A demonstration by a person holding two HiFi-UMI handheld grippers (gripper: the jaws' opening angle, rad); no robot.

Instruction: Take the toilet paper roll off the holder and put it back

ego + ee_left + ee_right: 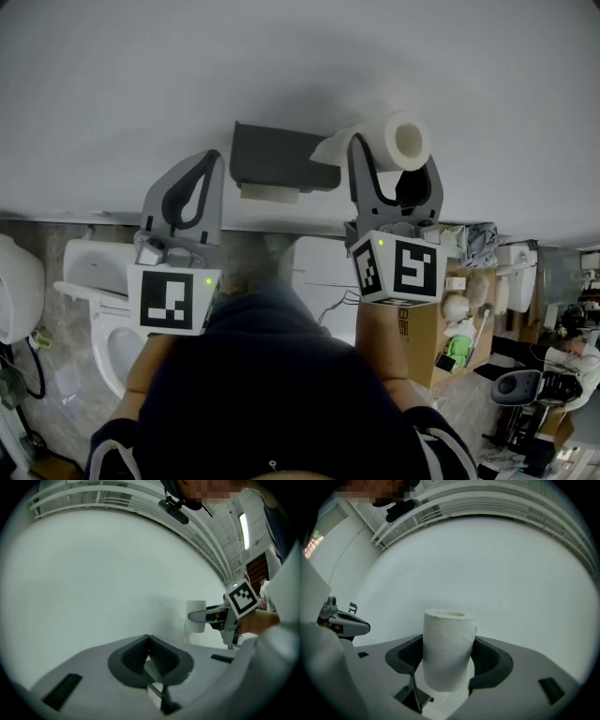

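Now your right gripper (394, 157) pinches the toilet paper roll (405, 139), with the holder (281, 155) just left of its fingers; your left gripper (212, 157) is pressed together, empty.

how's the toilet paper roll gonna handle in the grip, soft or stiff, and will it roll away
Probably light and squashy: the toilet paper roll is soft wound paper with a hollow core, so the fingers of the right gripper likely dent it. Being round, it may roll if laid on its side.
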